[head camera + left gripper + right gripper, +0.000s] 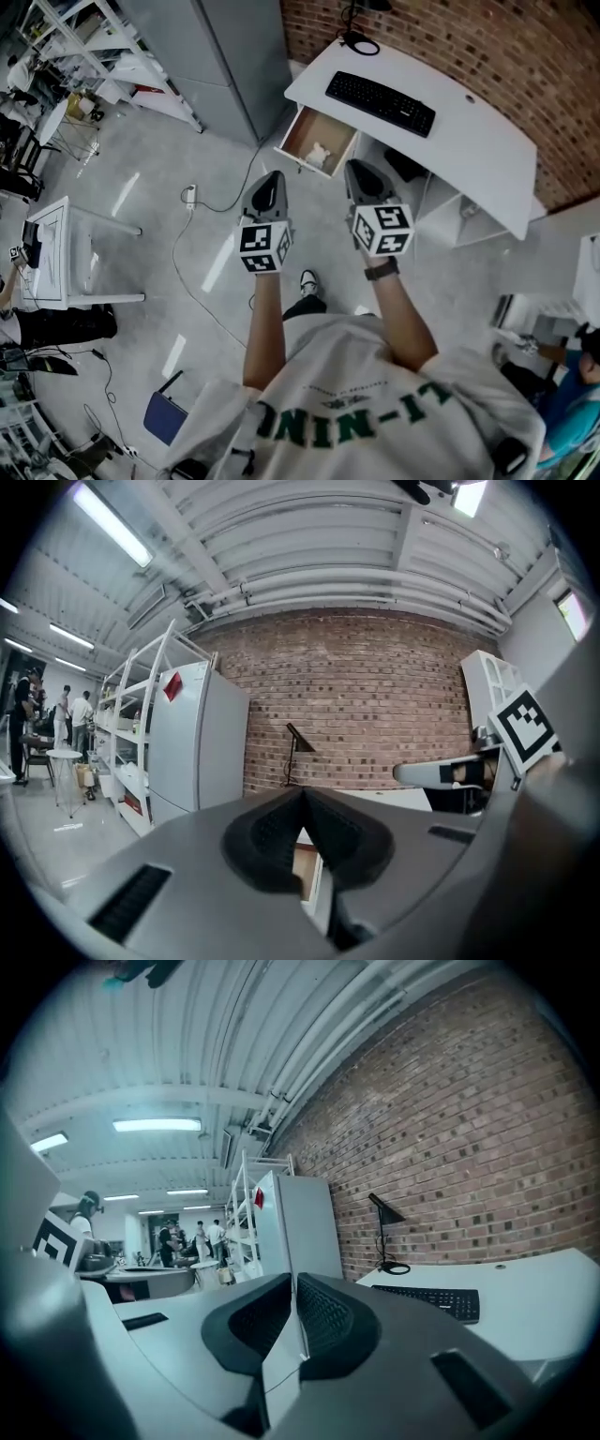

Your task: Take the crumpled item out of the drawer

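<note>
The wooden drawer (302,134) stands pulled out from under the white desk (469,141). A crumpled white item (319,153) lies inside it. Both grippers are held up in the air, short of the drawer and apart from it. My left gripper (273,176) points toward the drawer's near left corner, its jaws shut and empty (302,794). My right gripper (357,167) hovers just right of the drawer, its tips also together with nothing between them (293,1277). A sliver of the drawer's wood (304,862) shows below the left jaws.
A black keyboard (380,101) and a lamp base (361,42) sit on the desk. A grey cabinet (234,56) stands left of the drawer. A cable (187,262) runs over the floor, with a small white table (56,253) at the far left. People stand far behind.
</note>
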A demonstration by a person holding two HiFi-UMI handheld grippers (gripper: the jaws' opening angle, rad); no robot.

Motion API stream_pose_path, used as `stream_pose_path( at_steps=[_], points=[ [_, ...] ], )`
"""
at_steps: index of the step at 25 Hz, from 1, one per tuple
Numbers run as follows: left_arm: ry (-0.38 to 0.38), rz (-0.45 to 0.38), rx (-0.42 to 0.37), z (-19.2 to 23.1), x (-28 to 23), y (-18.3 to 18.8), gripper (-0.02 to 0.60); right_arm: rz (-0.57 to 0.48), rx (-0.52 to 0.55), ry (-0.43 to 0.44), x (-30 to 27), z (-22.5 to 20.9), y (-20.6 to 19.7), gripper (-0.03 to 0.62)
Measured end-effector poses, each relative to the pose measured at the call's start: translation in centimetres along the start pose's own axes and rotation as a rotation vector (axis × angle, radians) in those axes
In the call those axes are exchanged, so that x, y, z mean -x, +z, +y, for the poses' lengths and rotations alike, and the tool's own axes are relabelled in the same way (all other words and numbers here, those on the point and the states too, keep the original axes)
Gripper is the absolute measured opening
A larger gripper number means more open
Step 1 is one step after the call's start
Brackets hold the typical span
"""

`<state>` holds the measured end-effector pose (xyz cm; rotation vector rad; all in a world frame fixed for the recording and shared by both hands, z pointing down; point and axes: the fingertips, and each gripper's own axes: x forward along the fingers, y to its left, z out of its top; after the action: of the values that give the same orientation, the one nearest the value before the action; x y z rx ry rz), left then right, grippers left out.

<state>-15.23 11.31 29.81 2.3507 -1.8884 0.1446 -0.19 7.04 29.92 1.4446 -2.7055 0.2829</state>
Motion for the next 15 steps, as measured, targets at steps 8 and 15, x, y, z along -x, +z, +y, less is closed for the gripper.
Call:
stream_pose_path(
  at_steps=[8,15],
  points=[
    [-0.144,0.101,0.026,4.6,-7.7,-4.4,0.000,0.066,-0.083,-0.110,-7.6,-1.0,-3.3,0.021],
    [-0.230,0.165,0.010,3.6,-13.8,-7.4,-0.002,0.130,-0.107,-0.187,-9.9,-4.6,-5.9,0.021]
  ],
)
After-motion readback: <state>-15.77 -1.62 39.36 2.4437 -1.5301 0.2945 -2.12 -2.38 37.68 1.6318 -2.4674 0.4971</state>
